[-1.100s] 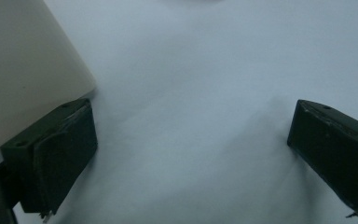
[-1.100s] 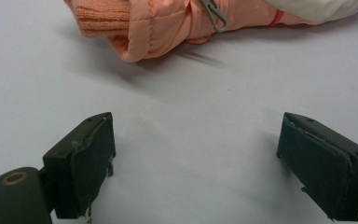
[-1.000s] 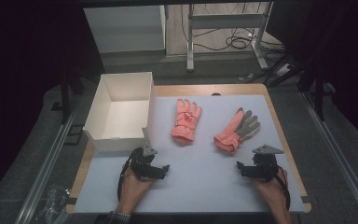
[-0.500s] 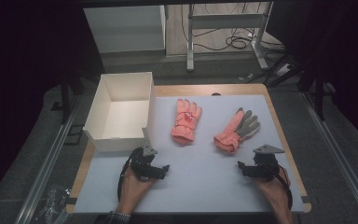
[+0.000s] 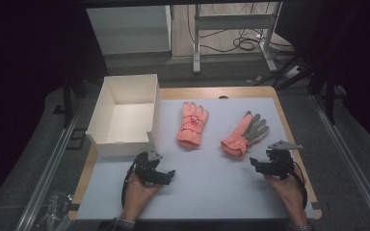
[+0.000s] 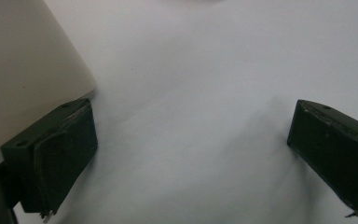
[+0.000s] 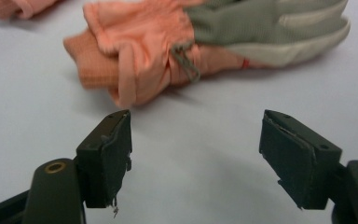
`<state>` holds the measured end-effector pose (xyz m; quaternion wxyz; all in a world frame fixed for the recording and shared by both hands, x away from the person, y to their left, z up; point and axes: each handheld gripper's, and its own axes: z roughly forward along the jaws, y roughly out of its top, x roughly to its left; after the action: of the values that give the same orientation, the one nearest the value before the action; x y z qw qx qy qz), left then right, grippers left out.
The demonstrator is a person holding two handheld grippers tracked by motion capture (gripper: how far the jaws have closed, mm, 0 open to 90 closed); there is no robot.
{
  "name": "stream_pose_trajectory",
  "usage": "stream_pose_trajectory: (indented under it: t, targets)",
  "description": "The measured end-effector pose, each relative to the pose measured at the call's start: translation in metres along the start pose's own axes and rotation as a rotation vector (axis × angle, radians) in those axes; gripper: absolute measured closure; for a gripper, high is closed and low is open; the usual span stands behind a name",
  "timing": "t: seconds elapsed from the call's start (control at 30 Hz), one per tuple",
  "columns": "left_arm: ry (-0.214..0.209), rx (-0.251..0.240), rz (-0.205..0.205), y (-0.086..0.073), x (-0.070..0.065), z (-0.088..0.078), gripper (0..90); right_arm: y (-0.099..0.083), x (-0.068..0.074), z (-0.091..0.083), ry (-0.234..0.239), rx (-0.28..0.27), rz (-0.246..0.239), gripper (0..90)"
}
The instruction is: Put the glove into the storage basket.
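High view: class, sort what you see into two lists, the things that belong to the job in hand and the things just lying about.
Job in hand:
right glove
left glove
white box
right tool
left tool

Lying about:
floor cables
clear plastic wrap

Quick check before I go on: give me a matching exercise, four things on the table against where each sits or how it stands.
Things:
1. box
2. palm-up glove
3. other glove
4. right gripper

Places or states:
a. lies mid-table, just right of the box
b. jaws apart, nothing between them, just short of a glove's cuff
c. stands open at the table's far left
d. grey palm showing, nearest the right gripper

Pairs: 1-c, 2-d, 3-a, 4-b
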<state>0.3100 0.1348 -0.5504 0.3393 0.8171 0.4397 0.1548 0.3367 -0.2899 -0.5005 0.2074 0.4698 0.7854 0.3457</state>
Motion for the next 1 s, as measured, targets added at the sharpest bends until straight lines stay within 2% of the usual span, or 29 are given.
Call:
stream_pose_trajectory:
  t: [0.13, 0.3, 0.53, 0.67, 0.83, 0.9, 0.93, 1.0]
  targets:
    - [0.000, 0.000, 0.000, 0.000, 0.000, 0.000, 1.3, 0.013, -0.001, 0.002, -0.018, -0.014, -0.013, 25.9]
    - [0.000, 0.000, 0.000, 0.000, 0.000, 0.000, 1.4, 0.028, -0.007, 0.008, -0.016, -0.026, 0.005, 27.2]
    - [0.000, -0.001, -0.001, 0.000, 0.000, 0.000, 1.4, 0.051, -0.018, 0.021, -0.023, -0.032, 0.018, 39.4]
    - [0.000, -0.001, -0.001, 0.000, 0.000, 0.000, 1.4, 0.064, -0.022, 0.034, -0.051, -0.010, 0.012, 43.3]
    - [0.000, -0.001, -0.001, 0.000, 0.000, 0.000, 1.4, 0.072, -0.029, 0.056, -0.060, -0.009, 0.046, 41.2]
    - [0.000, -0.001, -0.001, 0.000, 0.000, 0.000, 1.4, 0.071, -0.030, 0.069, -0.082, 0.031, 0.029, 41.0]
    - [0.000, -0.001, -0.001, 0.000, 0.000, 0.000, 1.4, 0.069, -0.030, 0.077, -0.074, 0.056, 0.030, 43.0]
    - [0.000, -0.001, -0.001, 0.000, 0.000, 0.000, 1.4, 0.067, -0.030, 0.081, -0.068, 0.052, 0.046, 49.9]
